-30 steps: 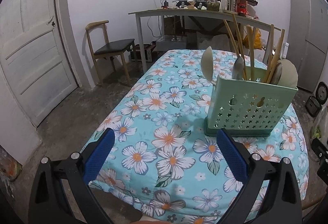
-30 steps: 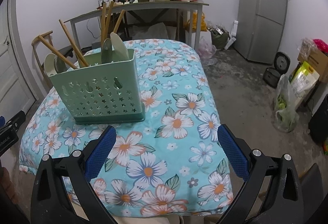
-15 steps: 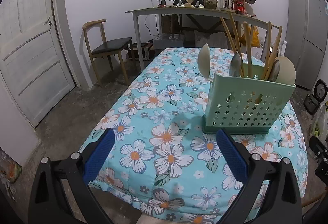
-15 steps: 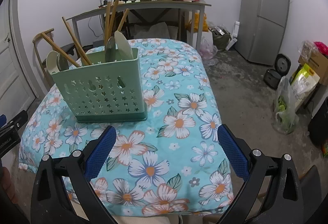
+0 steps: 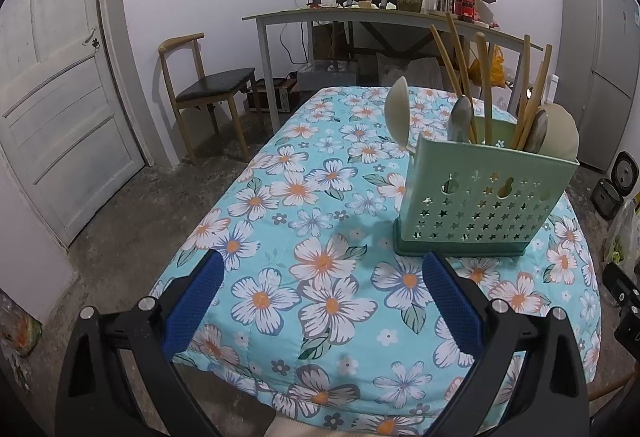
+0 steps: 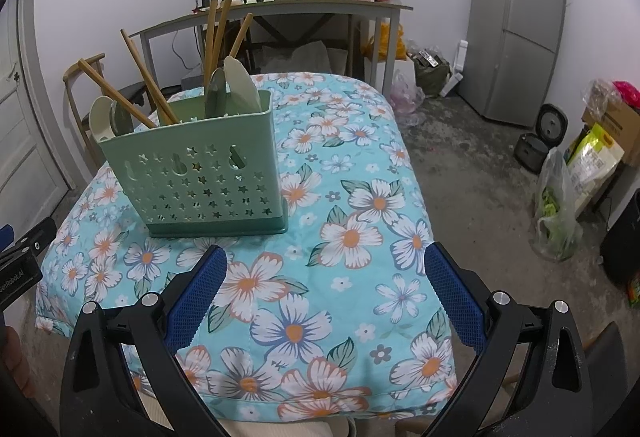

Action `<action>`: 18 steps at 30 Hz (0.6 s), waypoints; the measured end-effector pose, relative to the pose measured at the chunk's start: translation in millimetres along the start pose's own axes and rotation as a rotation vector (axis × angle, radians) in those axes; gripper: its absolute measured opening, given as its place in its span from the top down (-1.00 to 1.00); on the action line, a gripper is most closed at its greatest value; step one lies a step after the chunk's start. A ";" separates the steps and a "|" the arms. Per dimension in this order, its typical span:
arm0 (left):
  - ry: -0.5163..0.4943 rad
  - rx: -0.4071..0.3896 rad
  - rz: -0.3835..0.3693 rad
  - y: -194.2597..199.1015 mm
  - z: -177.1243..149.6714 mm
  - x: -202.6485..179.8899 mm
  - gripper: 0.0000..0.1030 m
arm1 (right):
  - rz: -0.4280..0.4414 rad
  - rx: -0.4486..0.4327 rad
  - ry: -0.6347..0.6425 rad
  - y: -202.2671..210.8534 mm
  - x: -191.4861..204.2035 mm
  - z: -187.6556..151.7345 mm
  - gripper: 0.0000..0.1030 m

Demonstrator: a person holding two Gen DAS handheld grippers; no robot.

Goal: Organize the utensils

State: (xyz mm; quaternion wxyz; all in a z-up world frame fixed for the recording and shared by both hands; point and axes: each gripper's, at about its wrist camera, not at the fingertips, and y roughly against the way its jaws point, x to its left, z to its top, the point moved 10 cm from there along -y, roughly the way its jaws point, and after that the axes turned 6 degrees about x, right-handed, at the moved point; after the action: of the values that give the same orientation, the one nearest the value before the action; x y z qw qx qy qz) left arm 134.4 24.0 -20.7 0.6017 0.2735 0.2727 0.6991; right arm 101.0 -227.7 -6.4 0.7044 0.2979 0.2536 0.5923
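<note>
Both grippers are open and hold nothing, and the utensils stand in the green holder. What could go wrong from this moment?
1. The tall wooden chopsticks lean far out of the pale green star-perforated plastic utensil holder; a passing gripper could catch them and tip it.
2. The holder stands on a soft floral quilted table cover, so it may be less stable if pushed.
3. The open left gripper and right gripper hang close to the near table edge.

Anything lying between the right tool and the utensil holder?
No. In the right wrist view, only bare floral tablecloth lies between the right tool and the green utensil holder.
</note>
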 end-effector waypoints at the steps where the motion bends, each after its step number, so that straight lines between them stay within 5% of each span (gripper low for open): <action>1: 0.001 0.000 -0.001 0.0 0.0 -0.1 -0.89 | 0.001 0.000 0.001 0.3 0.2 -0.2 -0.84; 18: -0.004 0.009 -0.007 -1.0 -2.8 -2.1 -0.89 | 0.005 0.001 0.006 -1.4 0.3 -3.0 -0.85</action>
State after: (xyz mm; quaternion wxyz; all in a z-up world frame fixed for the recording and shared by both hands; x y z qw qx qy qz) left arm 133.3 21.9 -23.5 0.6035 0.2767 0.2753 0.6953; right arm 99.9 -227.2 -9.4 0.7020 0.2971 0.2552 0.5948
